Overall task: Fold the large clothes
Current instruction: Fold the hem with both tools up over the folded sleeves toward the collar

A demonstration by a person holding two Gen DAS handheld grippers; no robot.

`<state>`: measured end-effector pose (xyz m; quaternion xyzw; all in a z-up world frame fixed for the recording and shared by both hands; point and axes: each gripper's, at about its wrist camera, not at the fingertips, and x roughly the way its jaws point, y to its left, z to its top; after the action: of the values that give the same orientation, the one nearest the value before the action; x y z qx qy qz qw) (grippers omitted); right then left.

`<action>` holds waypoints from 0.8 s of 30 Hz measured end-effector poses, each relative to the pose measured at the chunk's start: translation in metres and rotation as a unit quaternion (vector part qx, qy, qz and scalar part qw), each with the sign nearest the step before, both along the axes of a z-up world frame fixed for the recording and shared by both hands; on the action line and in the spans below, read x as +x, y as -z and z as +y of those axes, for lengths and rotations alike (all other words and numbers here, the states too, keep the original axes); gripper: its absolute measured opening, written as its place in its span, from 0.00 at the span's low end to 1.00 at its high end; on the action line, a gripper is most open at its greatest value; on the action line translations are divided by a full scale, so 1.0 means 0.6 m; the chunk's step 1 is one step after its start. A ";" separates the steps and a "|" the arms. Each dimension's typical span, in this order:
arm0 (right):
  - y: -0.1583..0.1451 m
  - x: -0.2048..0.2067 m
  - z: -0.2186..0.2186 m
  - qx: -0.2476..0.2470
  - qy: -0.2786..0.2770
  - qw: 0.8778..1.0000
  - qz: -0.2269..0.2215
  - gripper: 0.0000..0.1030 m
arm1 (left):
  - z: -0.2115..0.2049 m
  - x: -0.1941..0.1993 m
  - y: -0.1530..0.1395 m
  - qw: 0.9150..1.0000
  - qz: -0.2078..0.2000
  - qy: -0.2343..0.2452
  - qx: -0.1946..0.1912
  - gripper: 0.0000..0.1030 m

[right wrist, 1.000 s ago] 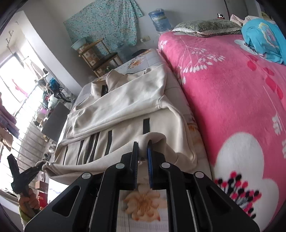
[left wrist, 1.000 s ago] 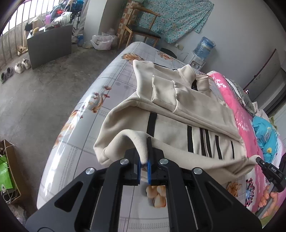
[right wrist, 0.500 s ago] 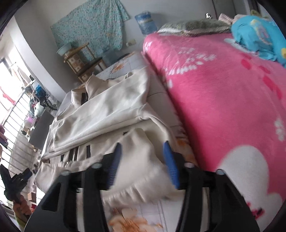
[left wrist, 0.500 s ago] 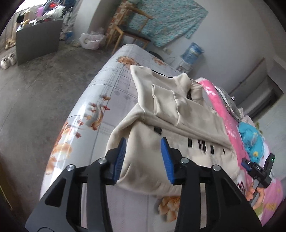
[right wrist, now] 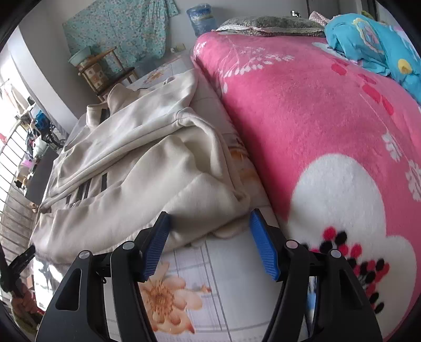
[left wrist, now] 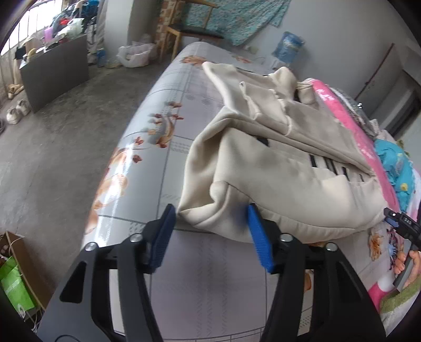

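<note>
With both sets of tongs just opened, the left gripper [left wrist: 210,231] and right gripper [right wrist: 209,240] have dropped the jacket's [left wrist: 276,168] hem near the bed's [left wrist: 168,136] front edge. That fold looks done; next probably calls for a fresh grip for another fold.

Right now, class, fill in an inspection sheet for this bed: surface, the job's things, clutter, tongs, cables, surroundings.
Surface: flowered sheet on the bed, partly bare.
Job's things: cream jacket with dark stripes, near hem folded up over its body.
Clutter: pink blanket beside the jacket; blue cloth on it.
Tongs: left tongs and right tongs have just been opening; both open, the jacket's edge between the pads, not pinched.
Cables: nothing seen.
Surroundings: wooden chair, water bottle, shoes on the floor.
</note>
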<state>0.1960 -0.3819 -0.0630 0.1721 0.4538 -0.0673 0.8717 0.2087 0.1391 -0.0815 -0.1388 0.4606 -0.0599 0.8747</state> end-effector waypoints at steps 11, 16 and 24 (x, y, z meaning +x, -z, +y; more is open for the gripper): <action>0.002 0.004 0.012 -0.020 0.003 0.999 -0.026 0.60 | -0.026 -0.004 0.001 0.998 -0.005 -0.030 0.059 0.28; 0.001 0.011 0.050 -0.095 -0.025 0.995 -0.017 0.30 | -0.048 -0.009 -0.004 0.993 -0.016 -0.021 0.116 0.22; -0.037 -0.014 0.040 -0.064 -0.043 0.996 -0.054 0.14 | -0.108 -0.039 -0.066 0.970 -0.073 -0.007 0.230 0.11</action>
<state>0.1873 -0.3579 -0.0406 0.0995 0.4078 -0.0498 0.9063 0.1851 0.0745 -0.0421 0.0674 0.3956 0.0433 0.9149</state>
